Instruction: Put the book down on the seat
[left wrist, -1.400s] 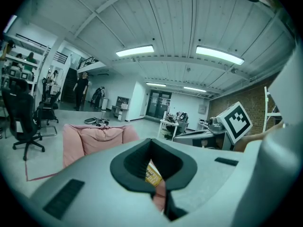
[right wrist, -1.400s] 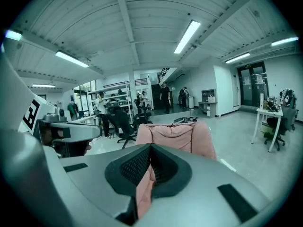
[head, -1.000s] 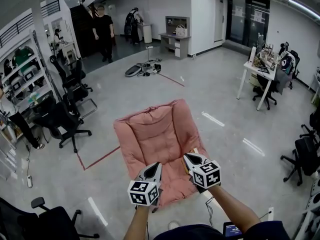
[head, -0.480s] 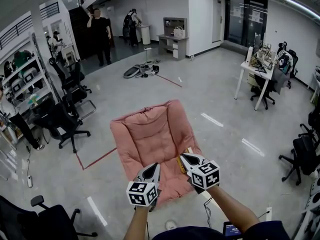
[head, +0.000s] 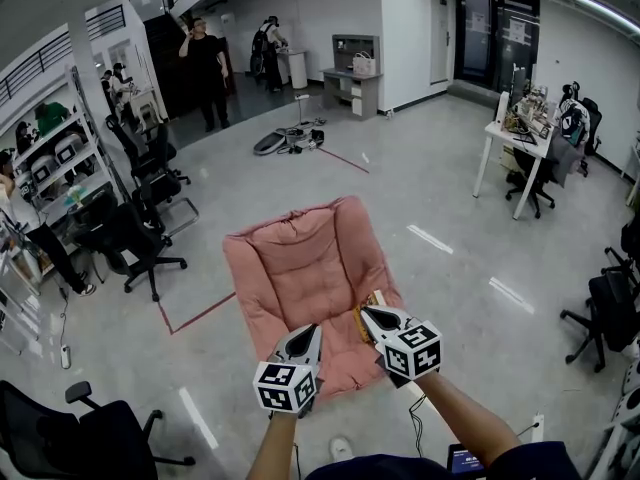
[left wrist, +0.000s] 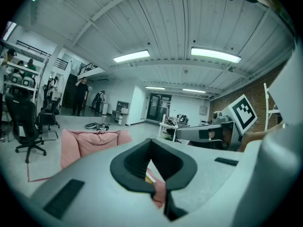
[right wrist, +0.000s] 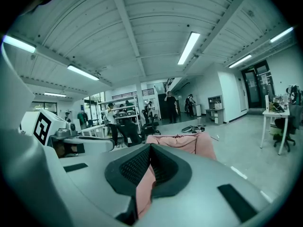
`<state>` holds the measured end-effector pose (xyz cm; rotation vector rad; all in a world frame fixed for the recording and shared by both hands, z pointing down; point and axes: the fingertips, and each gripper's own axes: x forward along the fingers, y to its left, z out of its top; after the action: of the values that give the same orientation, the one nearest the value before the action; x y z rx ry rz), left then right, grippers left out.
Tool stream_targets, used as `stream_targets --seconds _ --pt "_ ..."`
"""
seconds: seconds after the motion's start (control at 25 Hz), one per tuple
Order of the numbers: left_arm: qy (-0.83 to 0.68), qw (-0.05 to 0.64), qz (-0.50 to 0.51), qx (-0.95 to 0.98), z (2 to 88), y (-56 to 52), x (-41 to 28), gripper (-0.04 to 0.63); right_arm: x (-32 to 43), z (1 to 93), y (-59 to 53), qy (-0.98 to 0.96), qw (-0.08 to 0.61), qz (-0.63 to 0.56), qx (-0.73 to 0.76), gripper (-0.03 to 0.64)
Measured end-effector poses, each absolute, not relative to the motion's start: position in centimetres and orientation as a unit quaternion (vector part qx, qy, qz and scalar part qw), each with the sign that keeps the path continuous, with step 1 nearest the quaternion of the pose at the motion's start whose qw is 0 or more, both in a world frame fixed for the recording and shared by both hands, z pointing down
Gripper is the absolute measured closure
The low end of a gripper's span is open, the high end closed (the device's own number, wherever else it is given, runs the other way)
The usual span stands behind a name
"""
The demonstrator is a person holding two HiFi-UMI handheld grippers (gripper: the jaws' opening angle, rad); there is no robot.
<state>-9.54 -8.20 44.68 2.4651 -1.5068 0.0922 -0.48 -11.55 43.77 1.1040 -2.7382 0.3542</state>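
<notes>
A pink padded seat point(head: 300, 278) lies on the grey floor in the head view. A thin book point(head: 364, 321) with a yellow edge rests on the seat's front right part, just beside my right gripper point(head: 372, 314). That gripper is shut, with only pink cushion point(right wrist: 182, 143) showing past its jaws. My left gripper point(head: 308, 333) hovers over the seat's front edge, shut and holding nothing. In the left gripper view, a scrap of the book point(left wrist: 149, 177) shows beyond the jaws, with the seat point(left wrist: 90, 143) behind.
Black office chairs point(head: 125, 243) stand to the left by shelving. A white desk point(head: 515, 143) with a chair is at the right. A person point(head: 205, 63) stands far back, and gear point(head: 285, 140) lies on the floor behind the seat. Red tape point(head: 195, 318) marks the floor.
Both grippers stay over the seat's front edge, almost still. The book's yellow edge now shows beside the right gripper. The person at the back has raised an arm.
</notes>
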Motion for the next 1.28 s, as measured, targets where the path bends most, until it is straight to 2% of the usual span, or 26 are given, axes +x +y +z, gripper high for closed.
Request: stream_targets --seconds 1.28 --pt "-0.543 0.109 0.034 0.832 43.4 -0.1 -5.3 0.591 2.7 42.6 -3.8 -0.936 0.069 0.106 0.328 0.597"
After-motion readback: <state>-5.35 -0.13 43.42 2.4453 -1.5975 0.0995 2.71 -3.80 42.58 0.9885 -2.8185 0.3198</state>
